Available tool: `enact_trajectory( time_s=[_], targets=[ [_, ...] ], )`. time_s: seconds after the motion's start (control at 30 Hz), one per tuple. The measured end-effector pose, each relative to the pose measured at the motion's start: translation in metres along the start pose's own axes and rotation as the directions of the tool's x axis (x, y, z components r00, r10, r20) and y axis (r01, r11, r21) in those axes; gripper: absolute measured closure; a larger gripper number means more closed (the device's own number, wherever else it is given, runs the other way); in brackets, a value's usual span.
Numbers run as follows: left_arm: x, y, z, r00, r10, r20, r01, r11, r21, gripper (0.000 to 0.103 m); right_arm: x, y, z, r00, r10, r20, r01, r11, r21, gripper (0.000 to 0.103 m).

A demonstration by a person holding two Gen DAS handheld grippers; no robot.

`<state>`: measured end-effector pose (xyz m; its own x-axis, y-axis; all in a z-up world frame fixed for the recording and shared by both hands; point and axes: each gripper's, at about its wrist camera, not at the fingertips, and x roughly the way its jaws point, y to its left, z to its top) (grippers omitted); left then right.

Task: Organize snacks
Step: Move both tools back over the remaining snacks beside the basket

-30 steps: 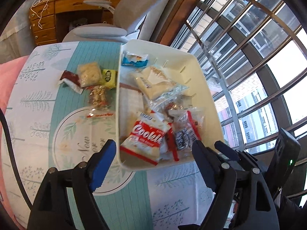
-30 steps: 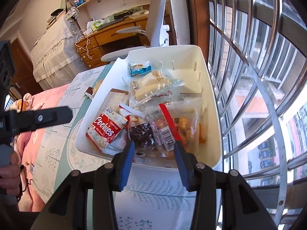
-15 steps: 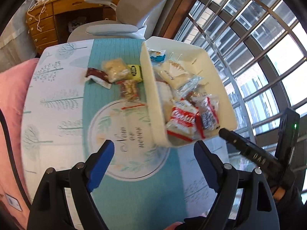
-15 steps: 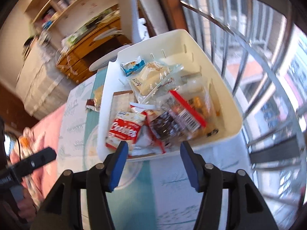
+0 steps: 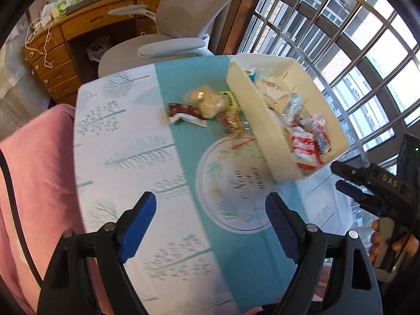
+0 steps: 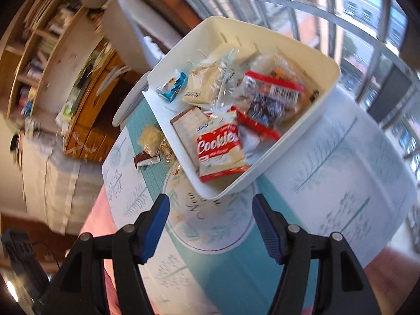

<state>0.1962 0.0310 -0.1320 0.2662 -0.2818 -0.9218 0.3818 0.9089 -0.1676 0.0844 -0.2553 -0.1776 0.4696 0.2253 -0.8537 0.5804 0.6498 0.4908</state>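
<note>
On the bench (image 6: 341,162) we see the white bin (image 6: 286,144) of snacks, a red "Cookies" packet (image 6: 219,147) inside. Our left gripper (image 5: 210,225) hangs released; our right gripper (image 6: 210,225) is opening its fingers, nothing between.

Basket (image 5: 262,120) wall hides some snack packets (image 5: 305,141).

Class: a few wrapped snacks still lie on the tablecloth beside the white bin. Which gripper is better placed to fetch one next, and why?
Probably the left gripper: open and empty, on the side of the loose snacks left of the white bin. The right gripper, opening and empty, faces the bin's corner.
</note>
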Motion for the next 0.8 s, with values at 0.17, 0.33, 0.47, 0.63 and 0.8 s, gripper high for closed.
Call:
enact_trajectory(
  time_s=[0.17, 0.33, 0.47, 0.63, 0.8],
  targets=[
    [0.002, 0.027, 0.013, 1.0, 0.02, 0.003, -0.02, 0.998, 0.054, 0.019, 0.015, 0.02, -0.017, 0.999, 0.03, -0.031, -0.026, 0.993, 0.117, 0.037],
    [0.008, 0.039, 0.033, 1.0, -0.009, 0.001, 0.008, 0.995, 0.101, 0.019, 0.036, 0.046, -0.021, 0.997, 0.015, -0.072, 0.0, 0.979, 0.202, 0.036],
    [0.015, 0.038, 0.052, 1.0, 0.006, 0.012, -0.008, 0.984, 0.179, 0.019, 0.053, 0.064, -0.014, 0.996, 0.025, -0.083, -0.003, 0.968, 0.253, 0.036],
    [0.034, 0.033, 0.079, 1.0, -0.001, 0.005, 0.0, 0.951, 0.309, 0.019, 0.078, 0.08, -0.002, 0.999, 0.003, -0.05, 0.014, 0.946, 0.324, 0.035],
    [0.069, 0.033, 0.103, 1.0, -0.004, -0.017, 0.01, 0.916, 0.402, 0.019, 0.106, 0.079, 0.007, 0.999, 0.038, -0.028, -0.023, 0.903, 0.428, 0.031]
  ],
)
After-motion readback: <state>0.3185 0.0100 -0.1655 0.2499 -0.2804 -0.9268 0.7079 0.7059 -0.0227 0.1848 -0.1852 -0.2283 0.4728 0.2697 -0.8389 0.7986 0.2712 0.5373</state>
